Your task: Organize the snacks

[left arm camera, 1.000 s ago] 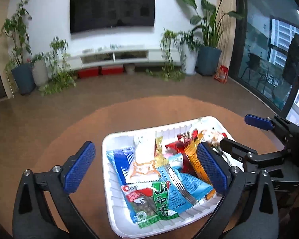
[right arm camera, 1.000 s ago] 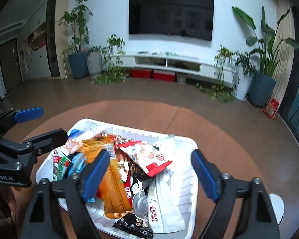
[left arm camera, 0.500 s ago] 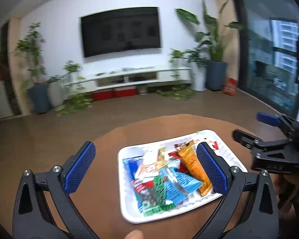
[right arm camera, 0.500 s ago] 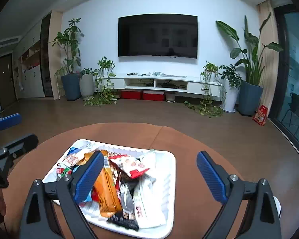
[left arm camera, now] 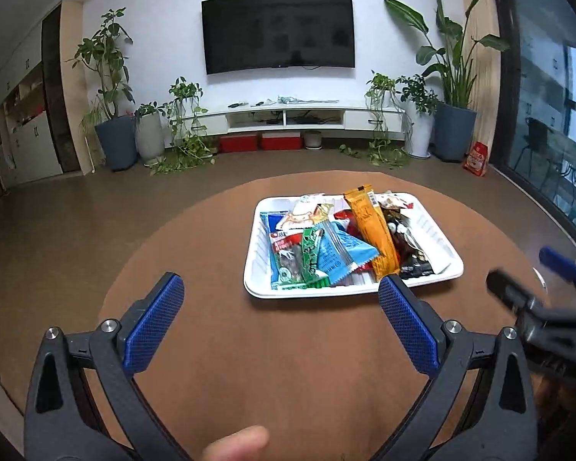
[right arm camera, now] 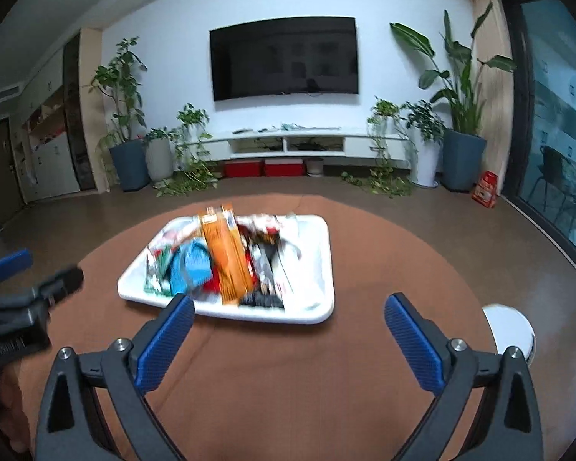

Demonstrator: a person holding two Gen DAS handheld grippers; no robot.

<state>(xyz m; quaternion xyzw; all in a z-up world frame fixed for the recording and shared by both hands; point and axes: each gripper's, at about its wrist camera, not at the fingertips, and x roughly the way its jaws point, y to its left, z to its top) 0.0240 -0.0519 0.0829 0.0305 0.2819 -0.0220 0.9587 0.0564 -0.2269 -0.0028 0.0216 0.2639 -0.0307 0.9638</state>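
A white tray [left arm camera: 434, 226] [right arm camera: 315, 247] heaped with snack packets lies on the round brown table [left arm camera: 219, 330]. An orange packet [left arm camera: 370, 230] [right arm camera: 226, 257] lies on top, with a blue packet [left arm camera: 338, 253] and a green packet [left arm camera: 311, 257] to its left. My left gripper [left arm camera: 280, 283] is open and holds nothing, just short of the tray's near rim. My right gripper [right arm camera: 288, 300] has its jaws opening wide with nothing between them, also short of the near rim. Each gripper shows at the side of the other's view [left arm camera: 522, 269] [right arm camera: 46, 267].
A white round object [right arm camera: 510, 328] sits by the table's right edge. A fingertip [left arm camera: 238, 441] shows at the bottom of the left wrist view. Beyond the table are brown floor, potted plants, a low white cabinet and a wall television.
Both grippers have drawn back from over the tray, which now lies ahead of the fingertips. The right jaws have spread wider. The snacks stay in the tray.
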